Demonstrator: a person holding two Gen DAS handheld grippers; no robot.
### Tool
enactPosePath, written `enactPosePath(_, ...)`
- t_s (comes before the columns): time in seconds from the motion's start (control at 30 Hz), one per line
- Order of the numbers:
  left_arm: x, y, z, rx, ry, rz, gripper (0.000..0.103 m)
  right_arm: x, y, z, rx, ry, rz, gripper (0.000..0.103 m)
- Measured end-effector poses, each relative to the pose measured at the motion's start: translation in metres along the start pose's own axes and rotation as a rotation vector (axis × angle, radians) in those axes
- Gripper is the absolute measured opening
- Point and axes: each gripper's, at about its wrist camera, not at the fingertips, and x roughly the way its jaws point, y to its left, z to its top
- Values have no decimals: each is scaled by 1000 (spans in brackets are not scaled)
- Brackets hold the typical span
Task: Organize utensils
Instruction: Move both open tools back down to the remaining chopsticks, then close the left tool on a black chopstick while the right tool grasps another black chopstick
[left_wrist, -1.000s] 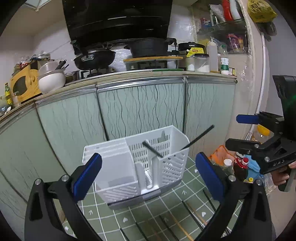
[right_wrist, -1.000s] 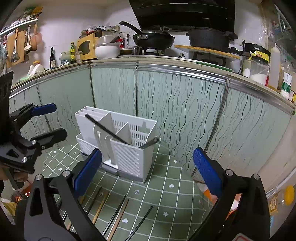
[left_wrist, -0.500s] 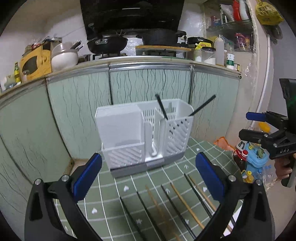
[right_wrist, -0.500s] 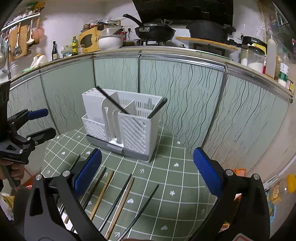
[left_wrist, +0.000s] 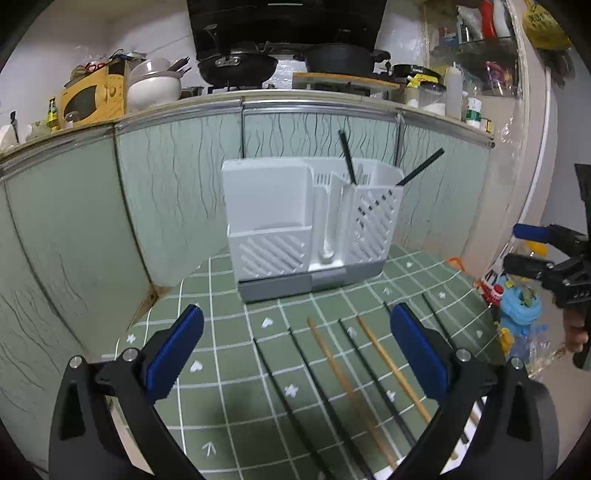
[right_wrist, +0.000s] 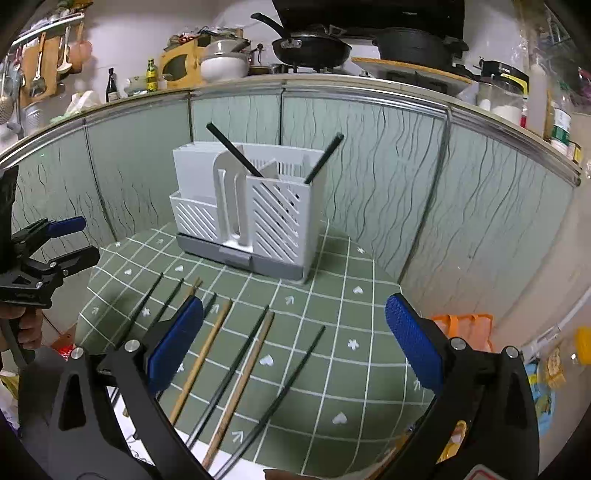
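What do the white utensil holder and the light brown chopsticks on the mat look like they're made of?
The white utensil holder looks like moulded plastic with a matt finish: thin, even walls, cut diagonal slots and a grey base. The light brown chopsticks look like wood or bamboo, given their pale tan colour and dull, unglossy surface; no grain is visible, so it stays open which.

Left wrist camera: looks forward between its own fingers (left_wrist: 177, 347), slightly downward, at the white utensil holder (left_wrist: 310, 225) from the left-front, fairly near. The right gripper (left_wrist: 532, 247) shows at its right edge.

Right wrist camera: same forward-down aim, from the right-front; the left gripper (right_wrist: 62, 240) shows at its left edge.

Shared ground: holder, green checked surface (right_wrist: 332, 314), loose chopsticks (right_wrist: 201, 360) in front, kitchen cabinets (left_wrist: 92, 206) behind.
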Motion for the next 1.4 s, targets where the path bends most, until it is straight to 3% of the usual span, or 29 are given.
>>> enactPosePath(0.23,-2,9,-29,-37,26,24,99,-4,-1,-26,18,42,-4,95)
enactPosePath(0.37,-7,13,-45,-62,34,51,99,-1,-2,-42,36,85,54,95)
enactPosePath(0.83,-24,14,-85,-86,60,127,99,6,6,-86,104,178,118,95)
enactPosePath(1.17,-30,0,-100,-99,76,171,99,8,12,-101,119,161,1,95)
enactPosePath(1.4,-29,-12,-115,-122,95,244,99,17,15,-116,152,170,-106,92)
